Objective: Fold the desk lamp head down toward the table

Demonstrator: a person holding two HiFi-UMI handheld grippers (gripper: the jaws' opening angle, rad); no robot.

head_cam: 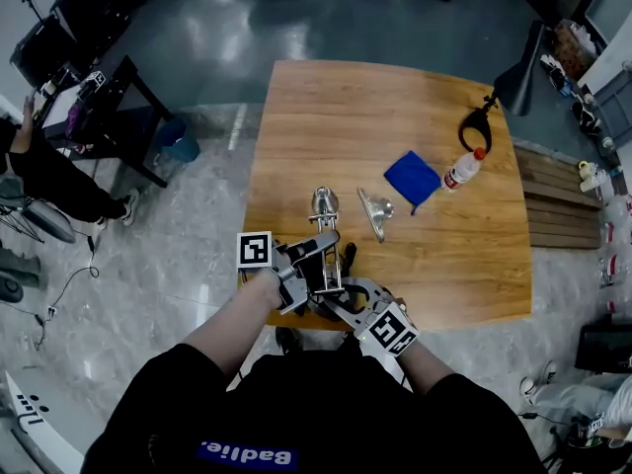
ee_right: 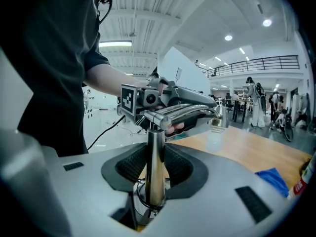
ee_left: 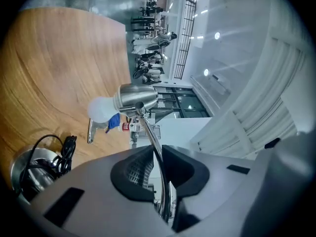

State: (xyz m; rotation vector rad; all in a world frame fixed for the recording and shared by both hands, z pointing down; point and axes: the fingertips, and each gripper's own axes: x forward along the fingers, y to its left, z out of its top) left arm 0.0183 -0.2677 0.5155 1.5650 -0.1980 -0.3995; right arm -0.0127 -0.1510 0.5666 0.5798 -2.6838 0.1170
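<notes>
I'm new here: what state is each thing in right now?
Left gripper: shut on lamp arm.
Right gripper: shut on lamp post.
Lamp post: upright.
Lamp head: raised above the table, bulb looks unlit.
Bottle: lying on its side, capped.
Blue cloth: lying on the table.

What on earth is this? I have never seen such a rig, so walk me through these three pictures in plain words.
A person holds a two-jaw clamping tool in each hand. One picture looks down from a camera on their head. The other two come from cameras riding on the tools, each looking along its own jaws. On the light wooden table lie a blue cloth and a plastic bottle with a red cap. A shiny chrome desk lamp stands at the near edge. The left gripper pinches the lamp's thin curved arm. The right gripper clamps its upright post.
</notes>
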